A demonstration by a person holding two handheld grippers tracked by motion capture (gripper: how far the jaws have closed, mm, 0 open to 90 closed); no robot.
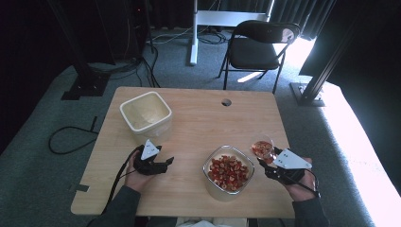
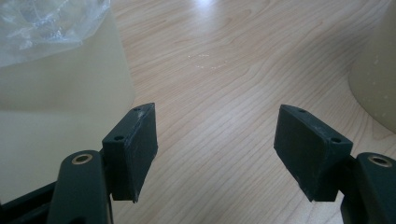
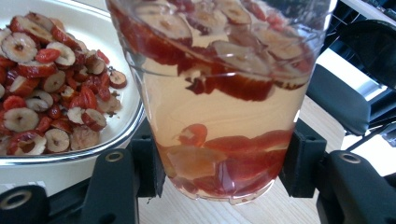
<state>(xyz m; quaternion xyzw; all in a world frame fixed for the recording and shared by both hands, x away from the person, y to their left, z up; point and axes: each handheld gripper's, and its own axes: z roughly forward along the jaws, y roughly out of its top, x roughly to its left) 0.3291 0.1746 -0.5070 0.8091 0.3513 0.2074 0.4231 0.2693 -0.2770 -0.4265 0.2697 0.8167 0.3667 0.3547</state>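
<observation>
Right tongs grip a cup of sliced dates; left tongs rest open.

Right gripper [image 1: 267, 161] at five o'clock clamps the clear cup [image 1: 262, 148], just beside the glass bowl [image 1: 211, 181] of dates. Left gripper [image 1: 166, 163], seven o'clock, gapes empty. Cream tub [image 1: 163, 122] sits at ten.

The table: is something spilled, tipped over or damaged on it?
Nothing stands out. The bowl of red slices and the empty cream container stand upright on the table. The right gripper holds the clear cup upright, slices inside. No spill is visible.
</observation>
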